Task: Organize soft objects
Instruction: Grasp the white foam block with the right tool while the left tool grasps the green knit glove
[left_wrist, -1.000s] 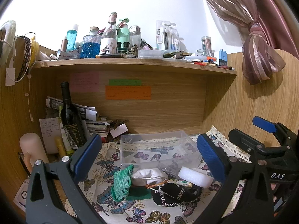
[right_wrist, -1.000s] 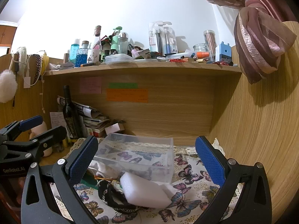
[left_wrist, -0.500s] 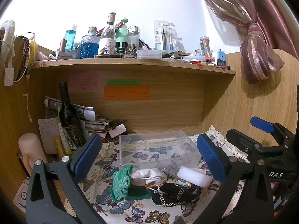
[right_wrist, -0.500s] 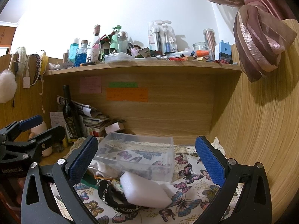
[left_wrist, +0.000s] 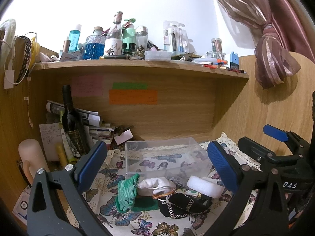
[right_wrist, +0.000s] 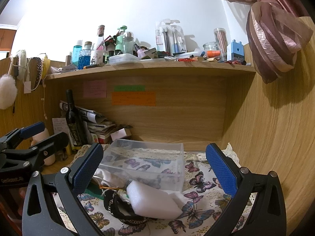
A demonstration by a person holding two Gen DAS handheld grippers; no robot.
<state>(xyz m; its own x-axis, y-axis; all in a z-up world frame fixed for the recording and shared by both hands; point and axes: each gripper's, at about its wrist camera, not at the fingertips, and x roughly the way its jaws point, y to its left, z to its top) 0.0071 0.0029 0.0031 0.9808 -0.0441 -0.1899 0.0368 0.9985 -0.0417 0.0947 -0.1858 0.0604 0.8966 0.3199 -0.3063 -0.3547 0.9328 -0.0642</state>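
Note:
A pile of soft things lies on the butterfly cloth (left_wrist: 110,179): a green cloth (left_wrist: 127,191), a white cloth pouch (left_wrist: 155,183), a black chain-trimmed piece (left_wrist: 184,203) and a white foam block (left_wrist: 204,185), which is also in the right wrist view (right_wrist: 153,200). A clear plastic box (left_wrist: 161,157) stands empty just behind them; it also shows in the right wrist view (right_wrist: 149,163). My left gripper (left_wrist: 155,165) is open and empty, above the pile. My right gripper (right_wrist: 154,169) is open and empty, over the foam and the box.
A dark wine bottle (left_wrist: 71,123), papers and a pink cylinder (left_wrist: 32,157) crowd the back left. The shelf (left_wrist: 137,64) above carries several bottles. Wooden walls close the back and right. A tied curtain (left_wrist: 275,63) hangs at upper right.
Both grippers have barely shifted; the view has drifted slightly. Nothing was grasped or moved.

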